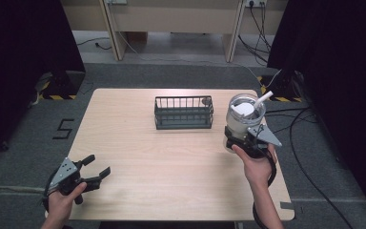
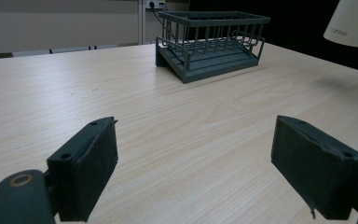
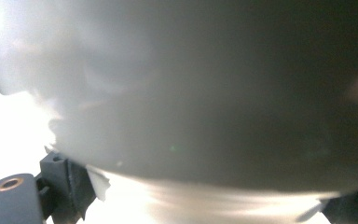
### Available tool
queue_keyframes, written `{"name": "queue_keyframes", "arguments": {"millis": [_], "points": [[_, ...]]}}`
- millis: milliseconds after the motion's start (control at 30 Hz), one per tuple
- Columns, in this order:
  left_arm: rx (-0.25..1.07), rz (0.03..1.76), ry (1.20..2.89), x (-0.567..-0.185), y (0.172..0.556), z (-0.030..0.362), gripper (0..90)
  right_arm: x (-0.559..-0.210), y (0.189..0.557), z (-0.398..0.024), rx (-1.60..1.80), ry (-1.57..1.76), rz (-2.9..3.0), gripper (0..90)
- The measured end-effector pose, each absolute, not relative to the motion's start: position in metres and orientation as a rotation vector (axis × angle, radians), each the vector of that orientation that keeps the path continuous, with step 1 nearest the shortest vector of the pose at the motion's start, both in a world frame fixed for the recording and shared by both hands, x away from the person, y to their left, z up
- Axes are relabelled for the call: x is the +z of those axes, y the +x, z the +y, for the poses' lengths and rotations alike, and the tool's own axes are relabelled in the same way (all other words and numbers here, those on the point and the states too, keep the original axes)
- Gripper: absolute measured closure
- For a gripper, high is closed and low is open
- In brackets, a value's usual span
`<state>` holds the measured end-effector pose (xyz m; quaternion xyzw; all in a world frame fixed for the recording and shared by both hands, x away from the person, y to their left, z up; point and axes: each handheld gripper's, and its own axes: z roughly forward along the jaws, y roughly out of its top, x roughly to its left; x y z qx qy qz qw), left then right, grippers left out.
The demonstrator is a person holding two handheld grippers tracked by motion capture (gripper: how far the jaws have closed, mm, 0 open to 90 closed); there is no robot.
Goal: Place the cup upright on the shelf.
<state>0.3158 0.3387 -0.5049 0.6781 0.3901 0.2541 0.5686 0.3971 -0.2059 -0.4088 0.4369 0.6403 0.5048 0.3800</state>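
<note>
Presently right gripper [image 1: 244,136] clamps clear jar [image 1: 244,117] above table [image 1: 171,162]; left gripper [image 1: 96,171] spread wide, empty, facing wire basket [image 2: 212,39].

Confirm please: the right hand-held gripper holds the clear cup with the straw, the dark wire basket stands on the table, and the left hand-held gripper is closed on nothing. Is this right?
One detail is wrong. The left hand-held gripper is open, not closed: the left gripper view shows its jaws wide apart over bare table. The rest holds: the right hand-held gripper holds the clear cup, and the wire basket stands on the table.
</note>
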Motion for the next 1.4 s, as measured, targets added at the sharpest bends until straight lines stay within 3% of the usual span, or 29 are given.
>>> {"name": "queue_keyframes", "arguments": {"millis": [1400], "points": [[0.595, 0.919, 1.587, -0.505, 0.316, 0.339, 14.1, -0.389, 0.438, -0.174, 1.352, 1.090, 1.641, 11.4]]}}
